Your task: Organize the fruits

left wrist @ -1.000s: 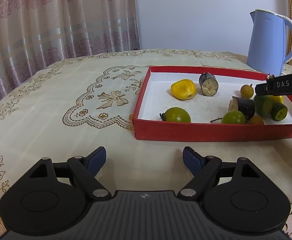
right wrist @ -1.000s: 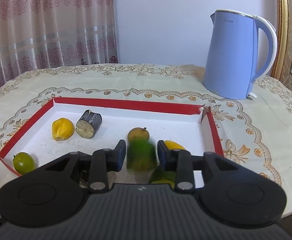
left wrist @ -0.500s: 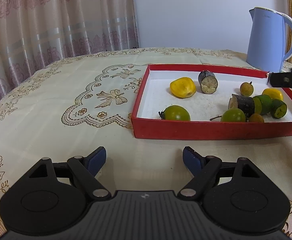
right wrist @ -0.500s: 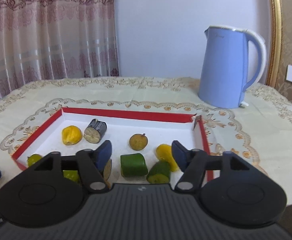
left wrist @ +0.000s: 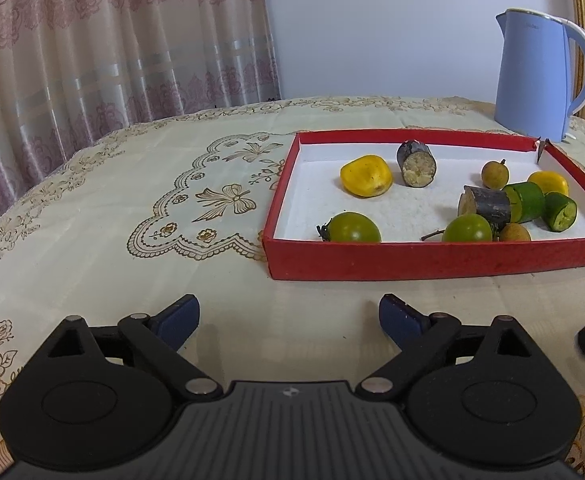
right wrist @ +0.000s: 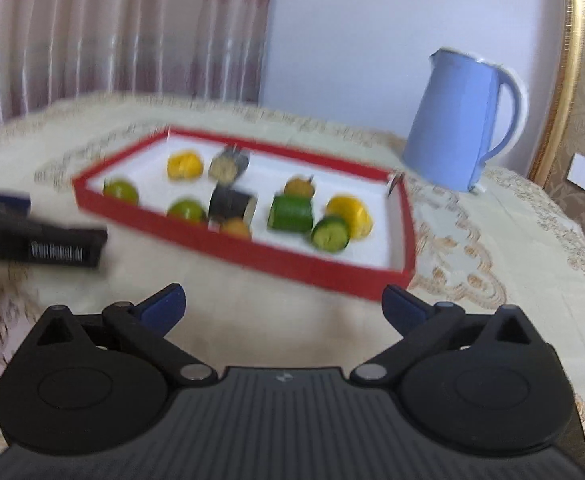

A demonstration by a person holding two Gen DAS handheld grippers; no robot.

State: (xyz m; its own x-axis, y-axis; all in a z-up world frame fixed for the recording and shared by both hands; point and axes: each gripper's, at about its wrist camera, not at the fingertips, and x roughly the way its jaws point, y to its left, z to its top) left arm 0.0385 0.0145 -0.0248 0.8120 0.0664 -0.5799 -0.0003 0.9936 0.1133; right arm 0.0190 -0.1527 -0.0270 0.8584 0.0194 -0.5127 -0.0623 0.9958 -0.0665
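A red tray (left wrist: 432, 258) (right wrist: 244, 254) with a white floor holds several pieces: a yellow fruit (left wrist: 366, 175), dark cut stubs (left wrist: 416, 159), green tomatoes (left wrist: 352, 227), a green cucumber chunk (left wrist: 528, 201) (right wrist: 291, 213) and small brown fruits. My left gripper (left wrist: 288, 316) hovers over the cloth in front of the tray, its jaws opening with nothing between them. My right gripper (right wrist: 283, 304) is in front of the tray's near right corner, its jaws opening and empty. The right wrist view is blurred by motion.
A pale blue kettle (left wrist: 536, 76) (right wrist: 464, 120) stands behind the tray's far right corner. An embroidered cream tablecloth (left wrist: 132, 216) covers the table. Pink curtains (left wrist: 112, 48) hang at the back left. The left gripper's body (right wrist: 32, 240) shows at the right view's left edge.
My right gripper let go of the green cucumber chunk in the tray, spread wide and drew back out of the tray toward the near side. The left gripper's jaws widened a little.
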